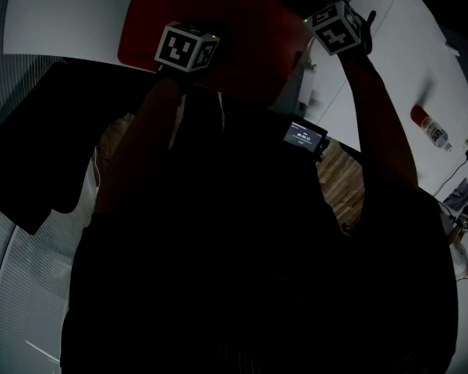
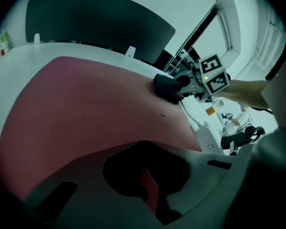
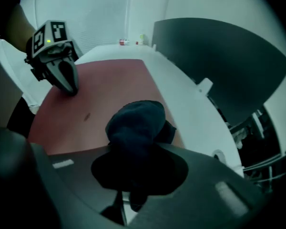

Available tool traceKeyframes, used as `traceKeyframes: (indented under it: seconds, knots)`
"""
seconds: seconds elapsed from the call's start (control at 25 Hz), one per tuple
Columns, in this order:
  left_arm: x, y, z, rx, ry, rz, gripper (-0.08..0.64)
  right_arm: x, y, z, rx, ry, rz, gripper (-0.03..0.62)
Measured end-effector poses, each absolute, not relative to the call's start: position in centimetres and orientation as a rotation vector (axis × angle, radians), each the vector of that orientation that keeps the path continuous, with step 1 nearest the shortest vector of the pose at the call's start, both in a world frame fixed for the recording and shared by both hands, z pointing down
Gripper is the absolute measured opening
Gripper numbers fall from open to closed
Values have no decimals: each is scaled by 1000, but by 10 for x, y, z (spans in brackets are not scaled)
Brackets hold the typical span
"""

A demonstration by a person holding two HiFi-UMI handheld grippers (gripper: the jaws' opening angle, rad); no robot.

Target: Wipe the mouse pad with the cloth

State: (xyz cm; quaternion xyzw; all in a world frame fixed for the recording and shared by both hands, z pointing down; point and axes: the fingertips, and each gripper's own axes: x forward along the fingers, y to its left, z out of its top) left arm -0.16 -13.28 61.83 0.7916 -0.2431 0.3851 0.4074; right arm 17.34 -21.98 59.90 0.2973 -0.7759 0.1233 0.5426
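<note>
A red mouse pad (image 2: 86, 109) covers much of the white table (image 2: 19, 61). It also shows in the head view as the mouse pad (image 1: 242, 18) and in the right gripper view as the mouse pad (image 3: 105, 87). My right gripper (image 3: 133, 175) is shut on a bunched dark blue cloth (image 3: 136, 123), which rests on the pad near its right edge. From the left gripper view the cloth (image 2: 168, 88) sits at the pad's far edge. My left gripper (image 3: 70, 87) has its jaws together, tips down on the pad's left side. The head view is dark and shows only the marker cubes (image 1: 187, 47).
A dark curved panel (image 3: 219, 61) stands behind the pad. A white power strip (image 2: 207, 140) lies right of the pad. A bottle (image 1: 430, 127) lies on the table at right. Small bottles (image 3: 131, 42) stand at the far end. A person (image 2: 234, 123) stands in the background.
</note>
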Motion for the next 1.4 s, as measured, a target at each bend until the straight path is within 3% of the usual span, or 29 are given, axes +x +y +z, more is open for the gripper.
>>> traceKeyframes:
  seconds: [0.44,0.6,0.76,1.16,1.4]
  knots:
    - [0,-136,621,2044,-536,995,8,38,-60,611,265,-1936,309,64]
    - [4,-138,625,2064,-526,985,8,40,-59,613,328,-1933,669,66]
    - [0,-126,614,2085,-420,900,8,42,-64,560,561,-2053,1015,67]
    - [-51,-116,486,2294,-235,546,8,64,-43,413,1137,-2289,1129,69]
    - [-60,-114,360,2484,-191,257,8,43,-45,328,1304,-2455,954,69]
